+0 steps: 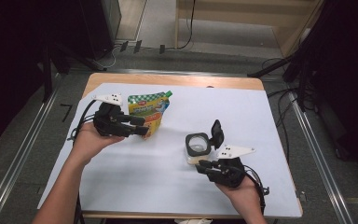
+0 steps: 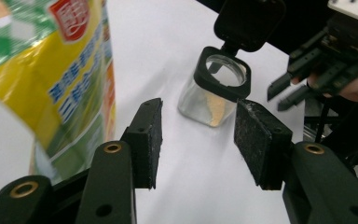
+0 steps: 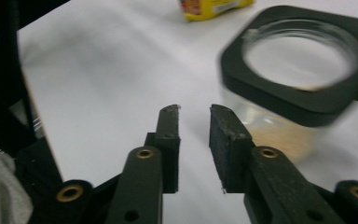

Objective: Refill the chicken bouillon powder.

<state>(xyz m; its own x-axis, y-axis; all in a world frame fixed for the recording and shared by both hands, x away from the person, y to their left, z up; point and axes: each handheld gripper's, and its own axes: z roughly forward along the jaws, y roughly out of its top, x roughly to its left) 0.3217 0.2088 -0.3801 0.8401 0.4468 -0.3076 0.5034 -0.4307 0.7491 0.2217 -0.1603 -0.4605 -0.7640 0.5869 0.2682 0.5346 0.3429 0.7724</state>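
Observation:
A yellow and green printed pouch point(image 1: 149, 109) stands at the back left of the white-covered table point(image 1: 140, 182). My left gripper point(image 1: 142, 126) lies level just in front of it, open, jaws pointing right. In the left gripper view the pouch point(image 2: 60, 79) is beside the left jaw, and nothing is between the pads point(image 2: 256, 135). A clear jar point(image 1: 197, 145) with a black square rim and its flip lid point(image 1: 216, 133) raised stands right of centre. My right gripper point(image 1: 199, 166) is just in front of the jar, jaws slightly apart. In the right gripper view its tips point(image 3: 194, 112) hold nothing, and the jar point(image 3: 303, 70) is to their right.
The wooden table edge point(image 1: 168, 79) shows at the back. Metal rails point(image 1: 23, 149) run along both sides on the floor, with cables point(image 1: 279, 116) and dark stands point(image 1: 303, 70) to the right. The other hand's gripper point(image 2: 279, 95) is beyond the jar point(image 2: 216, 88).

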